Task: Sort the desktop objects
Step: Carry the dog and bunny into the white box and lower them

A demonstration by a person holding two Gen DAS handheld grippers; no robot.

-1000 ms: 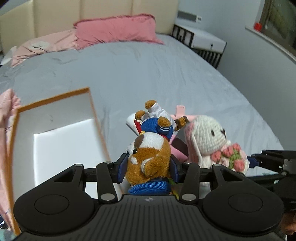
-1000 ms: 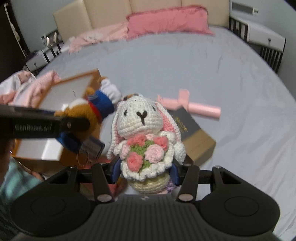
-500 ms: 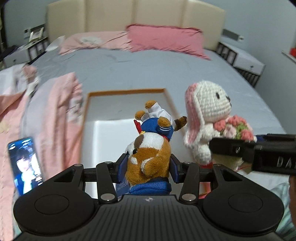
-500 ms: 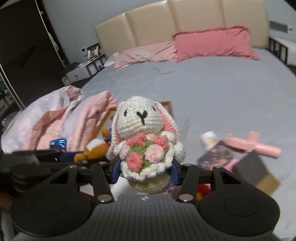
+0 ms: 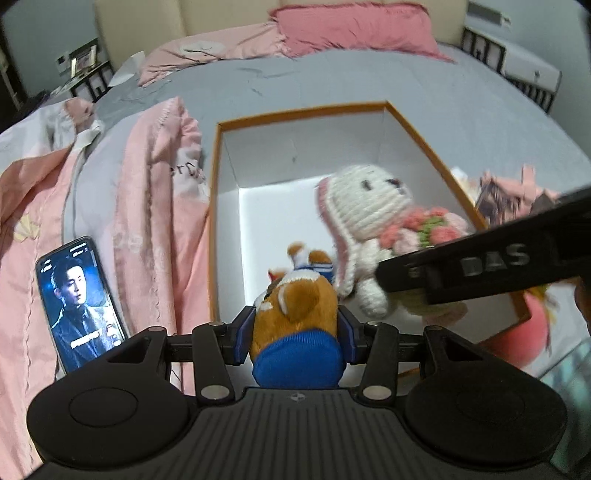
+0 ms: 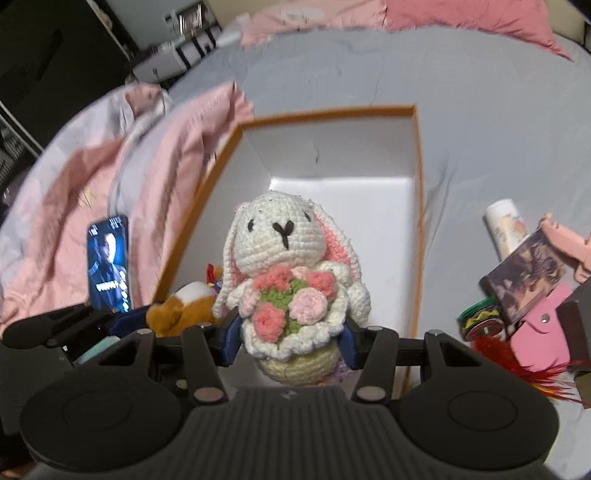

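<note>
My left gripper (image 5: 295, 334) is shut on a brown and white plush dog (image 5: 297, 314) in blue clothes, held over the near end of the open white box with an orange rim (image 5: 301, 110). My right gripper (image 6: 290, 338) is shut on a white crocheted bunny (image 6: 284, 254) with a pink flower bouquet, also held over the box (image 6: 325, 110). In the left wrist view the bunny (image 5: 364, 210) hangs just right of the dog. In the right wrist view the dog (image 6: 184, 304) and the left gripper (image 6: 122, 323) sit at lower left.
A lit phone (image 5: 79, 299) lies on pink bedding (image 5: 155, 206) left of the box. Right of the box lie a small tube (image 6: 504, 227), a picture card (image 6: 528, 275), a pink pouch (image 6: 543, 332) and red feathery bits (image 6: 517, 369). Pink pillows (image 5: 354, 26) lie at the headboard.
Both grippers have moved forward and tilted down over the box with their toys. The box interior now fills the middle of both views, and the two toys are closer together.
</note>
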